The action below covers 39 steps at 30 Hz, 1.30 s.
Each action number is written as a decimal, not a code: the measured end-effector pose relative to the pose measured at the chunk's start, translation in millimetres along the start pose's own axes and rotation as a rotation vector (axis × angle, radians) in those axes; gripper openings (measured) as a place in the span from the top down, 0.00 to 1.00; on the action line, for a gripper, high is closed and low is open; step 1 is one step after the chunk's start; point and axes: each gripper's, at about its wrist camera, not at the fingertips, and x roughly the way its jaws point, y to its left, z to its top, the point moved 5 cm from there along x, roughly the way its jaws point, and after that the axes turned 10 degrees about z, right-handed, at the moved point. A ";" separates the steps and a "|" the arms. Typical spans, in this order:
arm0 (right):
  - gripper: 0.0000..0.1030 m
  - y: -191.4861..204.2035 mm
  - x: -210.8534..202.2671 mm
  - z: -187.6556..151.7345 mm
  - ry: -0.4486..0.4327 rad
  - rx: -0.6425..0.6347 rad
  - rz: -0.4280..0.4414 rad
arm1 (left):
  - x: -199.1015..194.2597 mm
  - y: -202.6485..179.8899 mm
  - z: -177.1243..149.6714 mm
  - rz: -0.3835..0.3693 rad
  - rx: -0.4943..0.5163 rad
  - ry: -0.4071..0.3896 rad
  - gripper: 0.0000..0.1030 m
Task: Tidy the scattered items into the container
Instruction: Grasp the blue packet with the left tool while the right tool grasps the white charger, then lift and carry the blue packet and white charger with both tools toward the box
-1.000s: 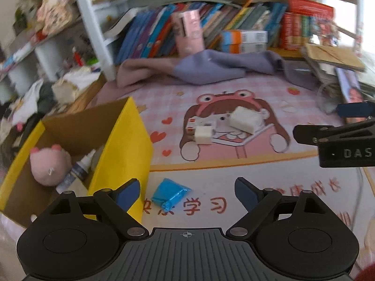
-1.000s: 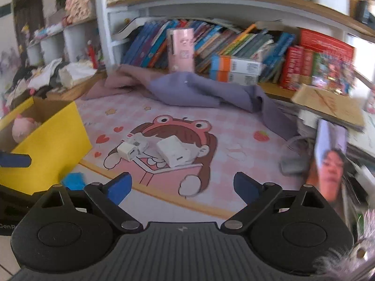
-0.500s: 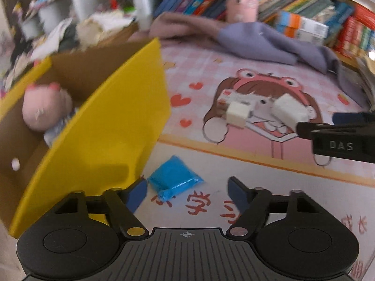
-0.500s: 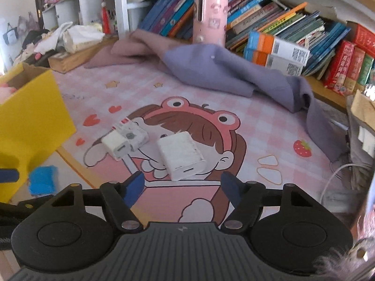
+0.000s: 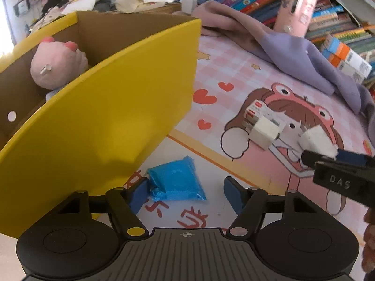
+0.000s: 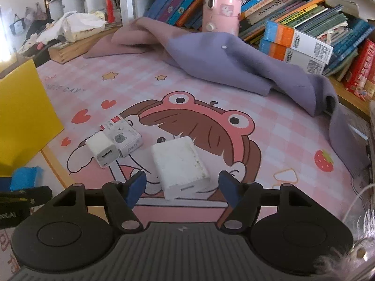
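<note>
Across the cartoon-print tabletop [image 6: 269,126] your job is barely begun: only a pink plush [image 5: 57,64] sits in the yellow box [image 5: 98,121], while your left tool [image 5: 185,193], closing, straddles the blue packet [image 5: 175,180] and your right tool [image 6: 182,187], closing, straddles the white charger block [image 6: 179,166], both ungripped, with a small adapter [image 6: 102,151] and little carton [image 6: 123,137] beyond.

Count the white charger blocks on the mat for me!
2: the small white charger beside the little printed box, and the big white charger between the right tongs.
</note>
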 end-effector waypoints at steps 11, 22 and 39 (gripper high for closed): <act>0.60 -2.7 6.0 3.3 0.008 0.010 0.030 | -6.6 -1.7 -0.6 -0.054 0.054 0.017 0.60; 0.60 -2.9 -24.8 -20.9 -0.004 0.109 0.026 | -41.5 -12.7 2.0 -0.181 0.225 -0.066 0.62; 0.60 47.6 -108.6 -33.8 -0.079 0.143 0.062 | -98.1 20.8 -4.3 -0.392 0.292 -0.073 0.63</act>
